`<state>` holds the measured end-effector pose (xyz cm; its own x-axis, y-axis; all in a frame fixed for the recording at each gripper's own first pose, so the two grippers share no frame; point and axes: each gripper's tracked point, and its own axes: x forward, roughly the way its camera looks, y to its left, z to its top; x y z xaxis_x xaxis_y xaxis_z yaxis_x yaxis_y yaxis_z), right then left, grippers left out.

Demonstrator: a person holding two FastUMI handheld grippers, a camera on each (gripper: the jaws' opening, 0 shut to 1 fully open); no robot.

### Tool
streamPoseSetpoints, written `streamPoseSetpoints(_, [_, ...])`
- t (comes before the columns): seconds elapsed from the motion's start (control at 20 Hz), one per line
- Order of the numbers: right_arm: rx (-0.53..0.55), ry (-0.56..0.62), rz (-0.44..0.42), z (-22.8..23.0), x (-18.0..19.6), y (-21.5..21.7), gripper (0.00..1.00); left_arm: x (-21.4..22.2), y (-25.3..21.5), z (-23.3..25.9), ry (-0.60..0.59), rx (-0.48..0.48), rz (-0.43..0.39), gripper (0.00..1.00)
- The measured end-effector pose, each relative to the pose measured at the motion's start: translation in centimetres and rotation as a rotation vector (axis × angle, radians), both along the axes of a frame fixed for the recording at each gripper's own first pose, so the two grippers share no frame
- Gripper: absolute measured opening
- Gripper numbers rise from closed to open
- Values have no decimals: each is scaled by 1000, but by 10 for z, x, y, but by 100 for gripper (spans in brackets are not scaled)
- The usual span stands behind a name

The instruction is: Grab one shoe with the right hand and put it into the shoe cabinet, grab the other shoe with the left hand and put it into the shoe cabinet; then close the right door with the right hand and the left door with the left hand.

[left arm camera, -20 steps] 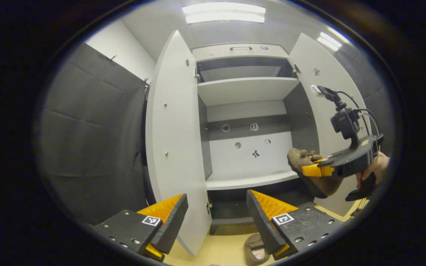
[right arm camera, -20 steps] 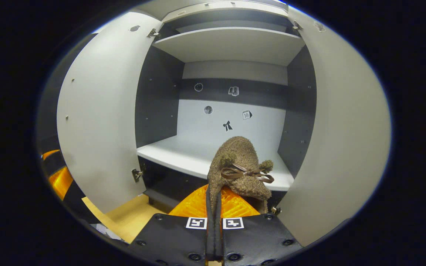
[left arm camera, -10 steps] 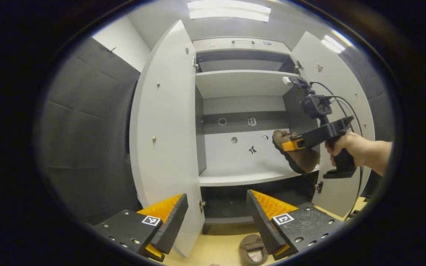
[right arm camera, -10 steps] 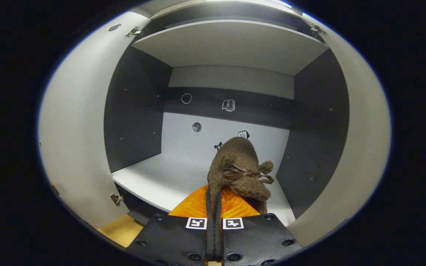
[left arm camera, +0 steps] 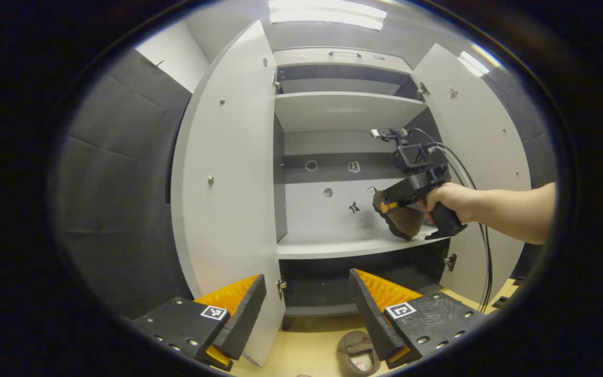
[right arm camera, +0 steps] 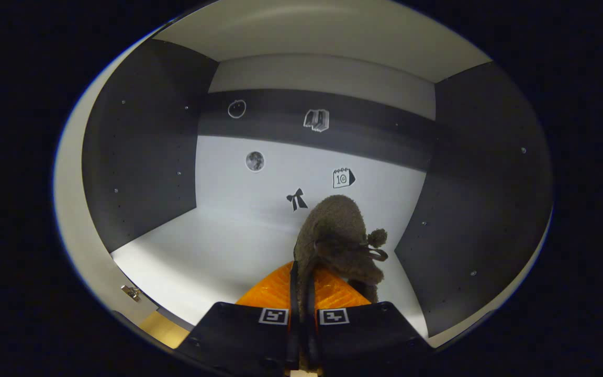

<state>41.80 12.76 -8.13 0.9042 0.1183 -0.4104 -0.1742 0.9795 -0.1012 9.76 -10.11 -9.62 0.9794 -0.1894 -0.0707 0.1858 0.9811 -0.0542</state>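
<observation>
Right now my right gripper has its fingers pinched on the heel of a fuzzy brown slipper with a bow, carrying it inside the shoe cabinet, above the right end of the white shelf; I judge it is not yet set down. My left gripper hangs in front of the cabinet with its fingers spread wide and holding nothing. Below the cabinet, on the yellow floor, lies the second slipper, untouched. Both the left door and right door stand open. So I am midway through the first placement; release, the second slipper and both doors remain.
</observation>
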Motion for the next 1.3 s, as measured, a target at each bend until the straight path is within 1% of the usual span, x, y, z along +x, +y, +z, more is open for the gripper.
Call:
streamPoseSetpoints(0.05, [-1,-1,-6,0,2,0,16,1,0,-4,11,5,-1,93])
streamPoseSetpoints(0.1, [10,-16,2,3,2,3,42,2,-1,-8,21,7,-3,93])
streamPoseSetpoints(0.15, [11,-34,-2,7,1,2,47,4,0,-14,29,11,-5,93])
streamPoseSetpoints(0.25, [27,-73,0,17,-9,-1,84,9,-1,-24,46,25,-9,93])
streamPoseSetpoints(0.3, [41,-93,-3,22,-15,-3,94,12,-2,-30,57,26,-15,93])
streamPoseSetpoints(0.35, [52,-117,-13,26,-23,-9,97,15,-5,-37,70,20,-27,93])
streamPoseSetpoints(0.55, [104,-199,-34,41,-72,-28,98,25,-21,-80,185,-42,-80,93])
streamPoseSetpoints(0.7, [78,-245,-37,45,-109,-44,98,26,-29,-115,278,-53,-103,93])
streamPoseSetpoints(0.75, [73,-252,-43,44,-121,-49,98,29,-32,-125,299,-50,-112,100])
streamPoseSetpoints(0.8, [77,-257,-51,44,-135,-53,97,30,-36,-134,317,-46,-123,93])
streamPoseSetpoints(0.95, [96,-263,-56,34,-176,-60,97,28,-49,-163,377,-23,-165,93])
streamPoseSetpoints(1.0, [87,-262,-57,29,-186,-62,97,27,-54,-175,401,-12,-175,100])
streamPoseSetpoints(1.05, [71,-263,-53,24,-196,-64,98,25,-58,-188,426,-1,-187,93])
streamPoseSetpoints(1.2, [22,-252,-34,15,-217,-67,98,8,-73,-224,511,25,-228,93])
streamPoseSetpoints(1.3, [33,-237,-26,13,-227,-67,97,-4,-82,-253,572,59,-254,93])
